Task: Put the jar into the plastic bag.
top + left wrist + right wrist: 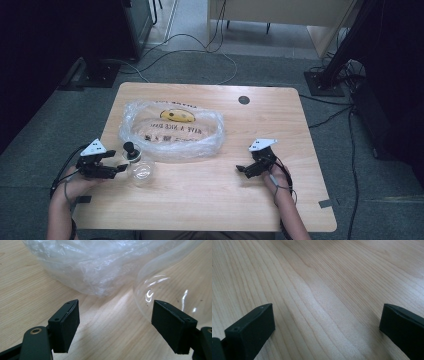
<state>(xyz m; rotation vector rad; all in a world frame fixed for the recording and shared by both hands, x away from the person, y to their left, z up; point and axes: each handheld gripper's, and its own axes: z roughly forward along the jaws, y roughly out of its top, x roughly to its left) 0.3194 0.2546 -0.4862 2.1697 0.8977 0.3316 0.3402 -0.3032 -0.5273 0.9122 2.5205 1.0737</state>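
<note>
On the table [210, 200], taking its middle as the clock's centre and the far edge as 12, the plastic bag [172, 131] lies at about 10 to 11 o'clock, spread across the far-left part. The glass jar [139, 170] sits at 8 o'clock, just in front of the bag's near-left corner and touching it, with its stopper [130, 149] on top. The left gripper [120, 169] lies at 9 o'clock, just left of the jar, its 2 jaws apart and pointing at it. The right gripper [239, 170] rests at 4 o'clock, well apart from bag and jar, jaws spread over bare wood. A round hole [244, 100] lies at 1 o'clock near the far edge.
</note>
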